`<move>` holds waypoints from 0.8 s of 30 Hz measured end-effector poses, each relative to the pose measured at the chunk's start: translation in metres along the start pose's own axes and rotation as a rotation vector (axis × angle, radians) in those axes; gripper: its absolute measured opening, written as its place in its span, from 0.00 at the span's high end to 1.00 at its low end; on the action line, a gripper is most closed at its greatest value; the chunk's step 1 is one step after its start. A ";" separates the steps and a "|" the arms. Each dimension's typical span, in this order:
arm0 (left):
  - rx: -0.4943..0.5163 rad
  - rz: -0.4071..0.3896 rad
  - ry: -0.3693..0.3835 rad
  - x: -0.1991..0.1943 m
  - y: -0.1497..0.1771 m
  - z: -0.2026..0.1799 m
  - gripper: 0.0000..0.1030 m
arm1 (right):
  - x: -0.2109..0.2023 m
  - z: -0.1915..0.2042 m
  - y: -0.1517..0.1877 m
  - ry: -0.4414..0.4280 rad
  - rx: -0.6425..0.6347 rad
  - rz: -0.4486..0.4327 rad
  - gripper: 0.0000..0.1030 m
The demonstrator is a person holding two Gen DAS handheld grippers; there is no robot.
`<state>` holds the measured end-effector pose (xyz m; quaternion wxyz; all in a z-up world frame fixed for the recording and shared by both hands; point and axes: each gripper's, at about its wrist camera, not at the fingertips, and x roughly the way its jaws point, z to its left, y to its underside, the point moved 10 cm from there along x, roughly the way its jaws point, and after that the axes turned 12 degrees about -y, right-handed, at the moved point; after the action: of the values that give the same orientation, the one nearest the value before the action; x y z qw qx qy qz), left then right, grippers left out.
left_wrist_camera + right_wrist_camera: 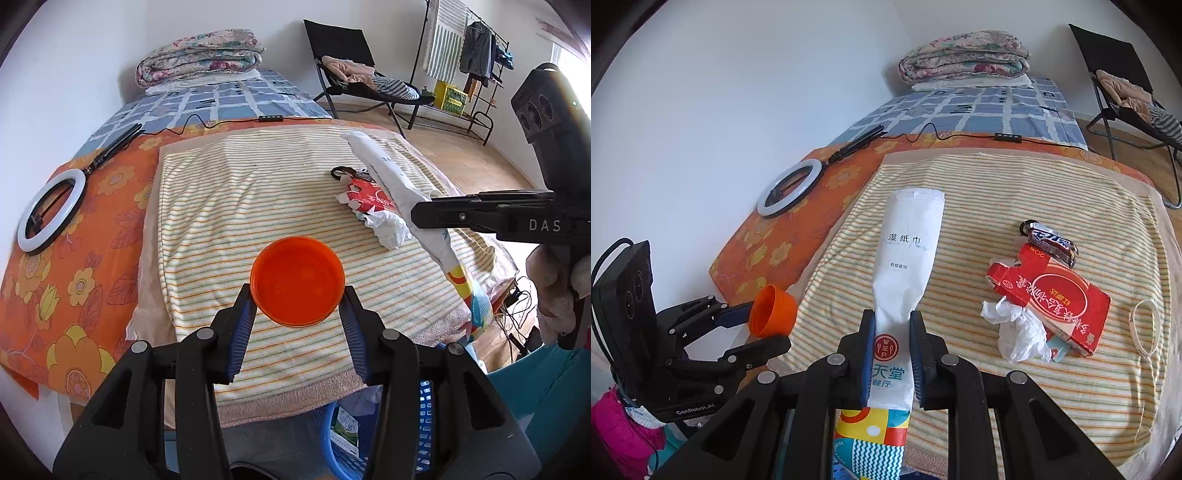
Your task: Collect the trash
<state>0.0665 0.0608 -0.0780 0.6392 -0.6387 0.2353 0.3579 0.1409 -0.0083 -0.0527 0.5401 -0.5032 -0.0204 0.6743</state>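
Left wrist view: the left gripper (297, 295) stands about half open, its blue pads pressed on the sides of an orange cup (297, 281) held above the striped towel (229, 206). The grip sits low on a smooth round wall, so the cup could squirt out if the hand tilts or jolts.

Right of it, the right gripper (893, 354) is nearly closed, pinching a long white wet-wipe packet (908, 254) near its coloured end. Most of the packet projects forward unsupported; being limp, it may sag, swing or slide free in transit.

Further right on the towel lie a crumpled white tissue (1015, 328), a torn red carton (1056, 299) touching it, a dark wrapper (1049, 240) just behind, and a thin white loop (1143, 328) apart. The tissue is light and may be knocked off the edge.
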 end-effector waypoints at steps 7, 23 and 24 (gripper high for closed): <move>0.055 -0.001 0.013 -0.018 0.032 -0.028 0.55 | -0.035 0.016 0.066 -0.025 0.009 0.039 0.84; 0.160 0.117 0.062 0.000 0.115 -0.081 0.55 | -0.049 0.008 0.199 -0.016 0.066 0.196 0.84; 0.162 0.125 0.064 0.001 0.120 -0.083 0.55 | -0.046 0.007 0.205 -0.018 0.071 0.205 0.84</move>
<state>-0.0105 -0.0299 -0.1624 0.6575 -0.5801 0.3229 0.3562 -0.0128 -0.1247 -0.1362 0.4855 -0.4770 0.0503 0.7309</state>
